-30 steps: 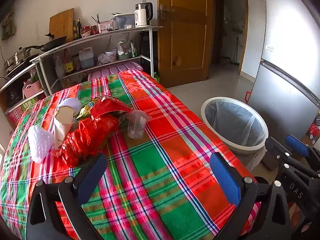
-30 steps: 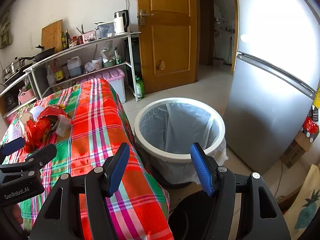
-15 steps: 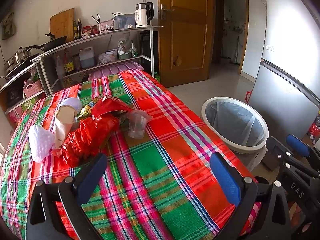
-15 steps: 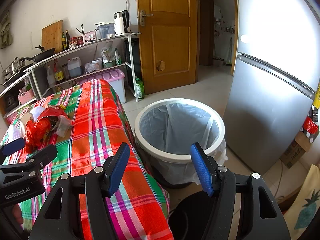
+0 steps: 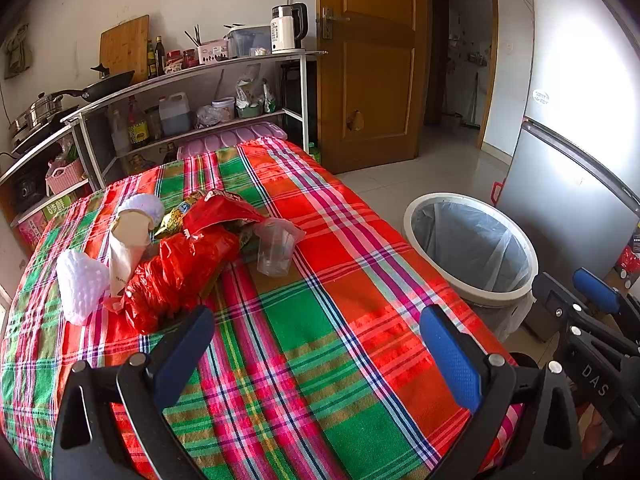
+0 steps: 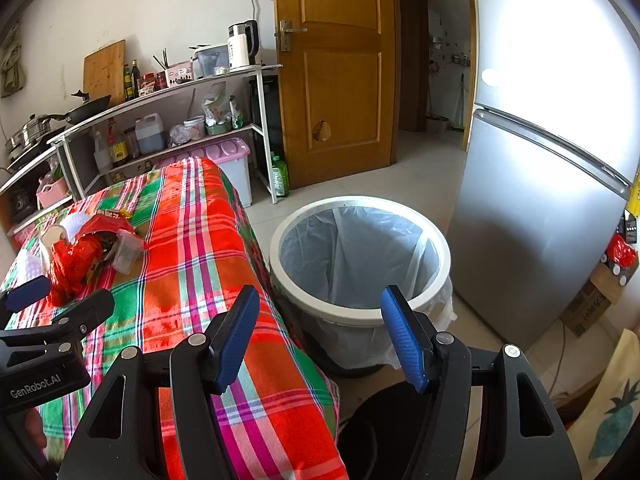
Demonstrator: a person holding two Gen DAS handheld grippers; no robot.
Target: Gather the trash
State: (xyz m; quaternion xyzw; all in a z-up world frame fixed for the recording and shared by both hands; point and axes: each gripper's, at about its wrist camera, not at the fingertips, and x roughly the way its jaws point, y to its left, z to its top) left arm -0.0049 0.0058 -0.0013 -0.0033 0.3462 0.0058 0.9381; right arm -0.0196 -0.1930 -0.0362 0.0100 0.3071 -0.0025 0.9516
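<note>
Your left gripper (image 5: 316, 350) sits low in the frame with its jaws spread wide and nothing between them; the blue pads (image 5: 450, 356) are rubbery and stippled, mounted on matte black plastic arms. Under them lies the woven plaid tablecloth (image 5: 320, 320), a coarse weave in red, green and pink stripes.

Beyond the left pad, at centre left, the trash lies heaped together: a crinkled glossy red plastic bag (image 5: 180, 268), a red and gold foil snack wrapper (image 5: 216, 208) resting on top of it, a clear soft plastic cup (image 5: 276, 250) tipped just beside the bag on its right, a tan paper cone cup (image 5: 128, 244) leaning against the bag on its left, and a white foam mesh sleeve (image 5: 82, 284) at the far left, touching the cone.

Your right gripper (image 6: 320, 336) is also parted and empty, the same blue ribbed pads (image 6: 402, 340) on black arms. Between and just past them at centre frame stands the round trash bin (image 6: 440, 280), thick white rim, lined with a thin translucent bag, on the pale tile floor right beside the table's edge. At right rises the smooth silver fridge (image 6: 540, 208).
</note>
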